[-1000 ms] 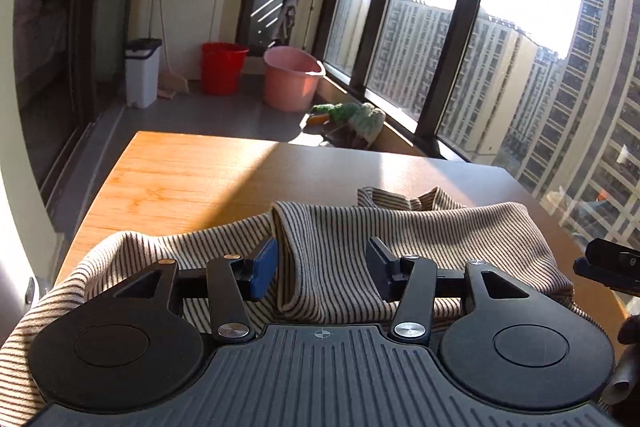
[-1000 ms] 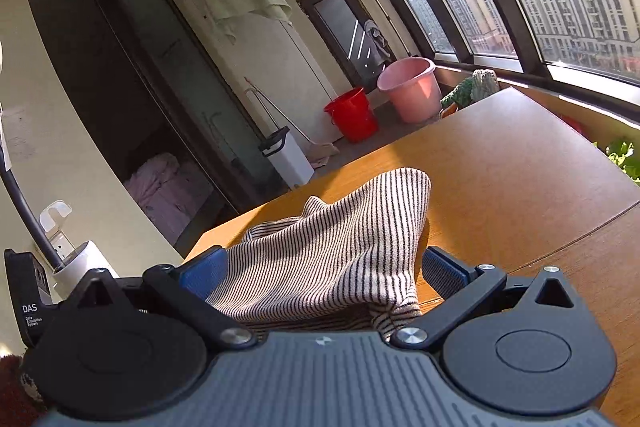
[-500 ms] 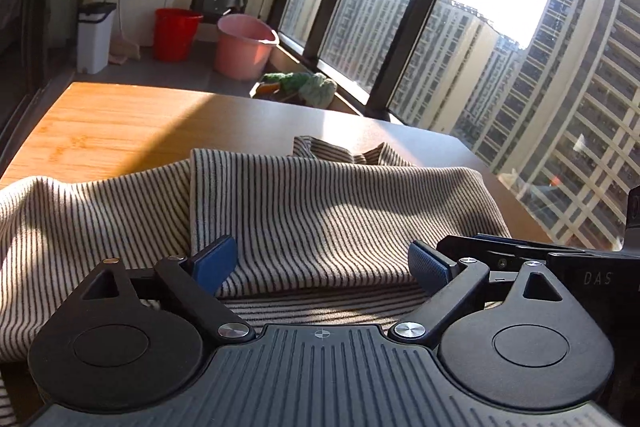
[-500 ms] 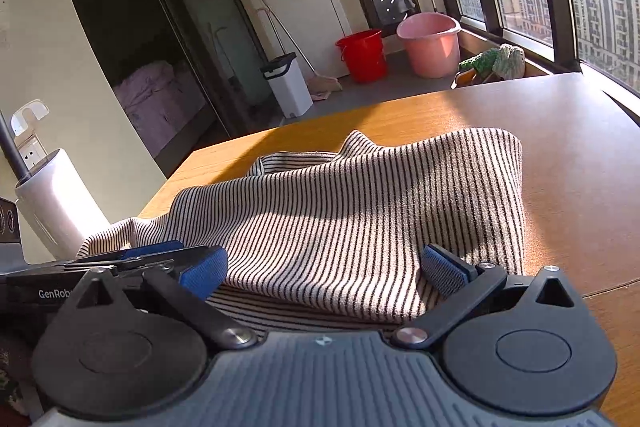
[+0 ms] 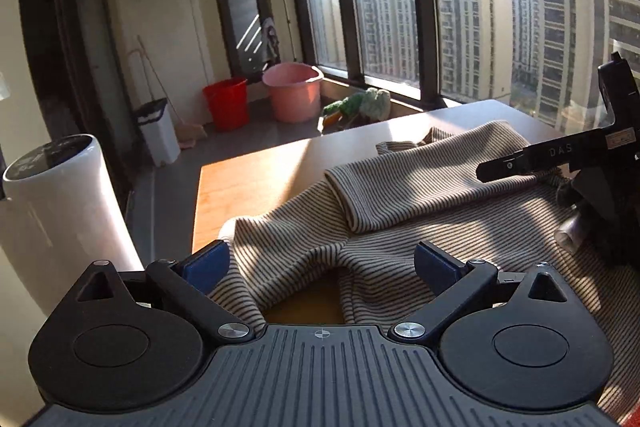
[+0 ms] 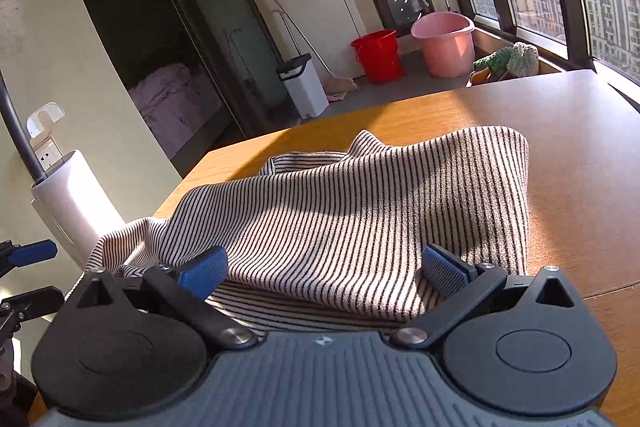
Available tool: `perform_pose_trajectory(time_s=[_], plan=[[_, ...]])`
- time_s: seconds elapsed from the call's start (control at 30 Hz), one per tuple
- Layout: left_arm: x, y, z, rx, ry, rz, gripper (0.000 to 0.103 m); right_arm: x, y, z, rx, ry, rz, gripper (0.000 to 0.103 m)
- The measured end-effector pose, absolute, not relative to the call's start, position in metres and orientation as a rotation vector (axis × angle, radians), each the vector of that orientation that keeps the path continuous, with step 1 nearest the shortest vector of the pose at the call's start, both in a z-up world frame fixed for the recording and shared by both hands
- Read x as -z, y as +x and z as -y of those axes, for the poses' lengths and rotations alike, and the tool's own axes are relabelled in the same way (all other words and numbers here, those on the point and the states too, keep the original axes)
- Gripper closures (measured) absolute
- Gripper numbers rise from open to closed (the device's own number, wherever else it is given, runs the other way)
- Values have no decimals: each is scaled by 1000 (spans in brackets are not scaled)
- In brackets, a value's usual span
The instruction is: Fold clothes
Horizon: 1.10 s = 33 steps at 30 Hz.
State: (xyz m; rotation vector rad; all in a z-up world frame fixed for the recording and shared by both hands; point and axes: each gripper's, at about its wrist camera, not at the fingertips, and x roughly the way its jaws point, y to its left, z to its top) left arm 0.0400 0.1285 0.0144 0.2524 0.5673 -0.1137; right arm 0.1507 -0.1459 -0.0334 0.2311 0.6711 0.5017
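A beige garment with thin dark stripes (image 5: 420,195) lies partly folded on the wooden table (image 5: 248,183). Its folded upper layer also shows in the right wrist view (image 6: 360,211). My left gripper (image 5: 320,263) is open and empty, just above the garment's near left edge, where a gap shows bare wood. My right gripper (image 6: 324,271) is open and empty, with its blue pads (image 6: 442,269) over the near edge of the folded layer. The right gripper's black body (image 5: 560,155) shows at the right of the left wrist view, over the cloth.
A white cylinder appliance (image 5: 60,211) stands off the table's left side and also shows in the right wrist view (image 6: 72,203). On the floor behind are a red bucket (image 6: 378,55), a pink tub (image 6: 444,43) and a white bin (image 6: 302,85). Windows line the right.
The left gripper opened wider, let the cloth go and moved back left to the garment's edge. The right gripper stayed open and the folded layer settled flat on the table.
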Motion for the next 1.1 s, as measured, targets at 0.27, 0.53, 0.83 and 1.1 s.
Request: perform_pose_trajectory(time_s=[0.27,0.53,0.83,1.1], plan=[[12,1,-143,14,430,-684,34,33,150,143,-505,176,-679,0],[8,36,-173,-57,248,-657,93,18,136,137,-511,121,-613,4],[-75,78,-165,158,-129,-473,97,-28,97,110,-739,211,-543,66],[-85,84,-137,223,-118,-423,97,-34,111,68,-864,302,-595,63]])
